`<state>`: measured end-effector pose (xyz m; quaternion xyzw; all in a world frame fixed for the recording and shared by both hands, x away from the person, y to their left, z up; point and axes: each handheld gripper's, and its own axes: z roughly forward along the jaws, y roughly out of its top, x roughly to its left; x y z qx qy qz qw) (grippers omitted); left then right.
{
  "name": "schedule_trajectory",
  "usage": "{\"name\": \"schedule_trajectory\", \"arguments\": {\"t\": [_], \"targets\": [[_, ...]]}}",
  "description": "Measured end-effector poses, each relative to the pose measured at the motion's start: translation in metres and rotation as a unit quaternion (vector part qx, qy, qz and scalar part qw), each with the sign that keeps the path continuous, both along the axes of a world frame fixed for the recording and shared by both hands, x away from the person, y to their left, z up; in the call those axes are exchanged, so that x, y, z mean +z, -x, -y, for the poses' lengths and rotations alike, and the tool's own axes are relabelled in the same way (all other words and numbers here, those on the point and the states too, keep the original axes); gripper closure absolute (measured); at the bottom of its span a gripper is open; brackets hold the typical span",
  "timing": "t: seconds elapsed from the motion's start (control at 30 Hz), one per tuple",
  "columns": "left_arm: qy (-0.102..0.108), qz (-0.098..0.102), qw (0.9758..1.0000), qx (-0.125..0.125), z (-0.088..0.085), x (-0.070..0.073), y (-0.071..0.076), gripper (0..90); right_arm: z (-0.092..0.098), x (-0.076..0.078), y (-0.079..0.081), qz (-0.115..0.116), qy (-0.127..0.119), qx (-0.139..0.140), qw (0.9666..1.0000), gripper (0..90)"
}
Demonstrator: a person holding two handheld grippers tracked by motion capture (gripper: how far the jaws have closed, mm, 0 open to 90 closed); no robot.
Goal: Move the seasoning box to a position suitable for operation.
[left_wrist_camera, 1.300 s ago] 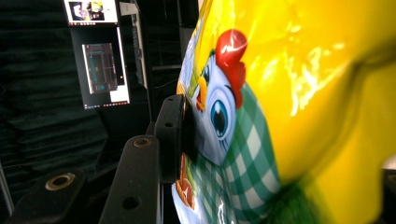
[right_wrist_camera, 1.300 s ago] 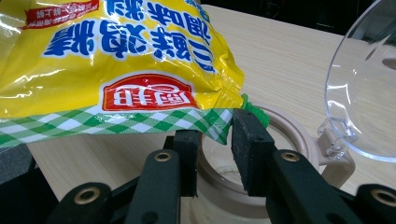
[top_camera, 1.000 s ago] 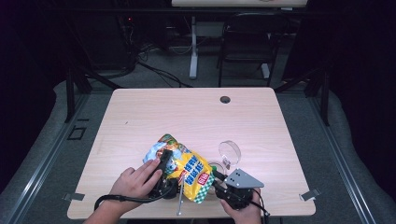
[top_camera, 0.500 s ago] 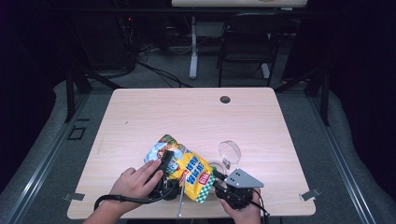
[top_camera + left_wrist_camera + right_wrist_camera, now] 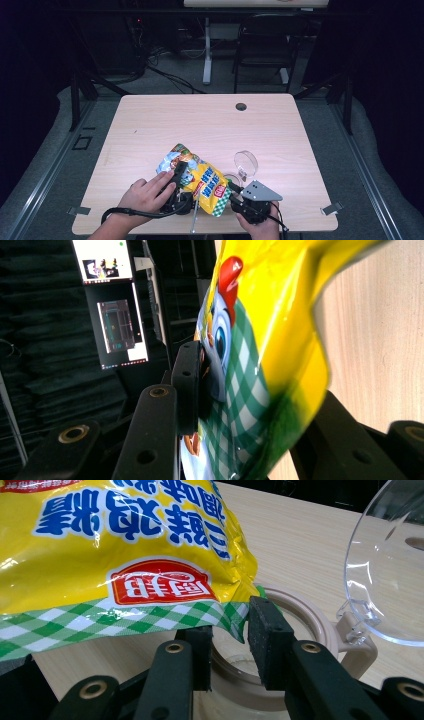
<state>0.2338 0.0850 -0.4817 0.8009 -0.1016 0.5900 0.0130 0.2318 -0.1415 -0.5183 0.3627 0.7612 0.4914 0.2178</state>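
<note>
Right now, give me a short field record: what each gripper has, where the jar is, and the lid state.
bag: yellow snack bag, near table edge, checked green end toward the jar
left gripper: jaws have just been closing, pads pressing on the bag
right gripper: jaws around the neck of the jar
jar lid: clear lid flipped open on its hinge
table: light wood, round cable hole at the far edge

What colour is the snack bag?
The snack bag is mostly yellow, with a green-and-white checked edge; the right gripper view shows it best.
</note>
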Motion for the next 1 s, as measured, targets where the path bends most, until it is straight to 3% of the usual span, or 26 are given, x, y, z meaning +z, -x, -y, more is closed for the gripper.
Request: {"name": "schedule_trajectory", "arguments": {"t": [0.2, 0.33, 1.0], "targets": [[-0.003, -0.007, 1.0000, 0.000, 0.0013, 0.0017, 0.0003, 67.2, 0.0013, 0.0001, 0.0001, -0.002, 0.000, -0.002, 1.0000, 71.7], [-0.006, 0.000, 1.0000, -0.004, 0.0022, 0.0035, 0.0005, 67.3, 0.0012, 0.0000, 0.0000, -0.004, -0.001, -0.002, 1.0000, 71.7], [-0.020, -0.004, 0.9998, -0.007, 0.0043, 0.0065, -0.0001, 67.4, 0.0009, -0.0010, -0.0014, -0.003, -0.005, -0.003, 1.0000, 71.7]]}}
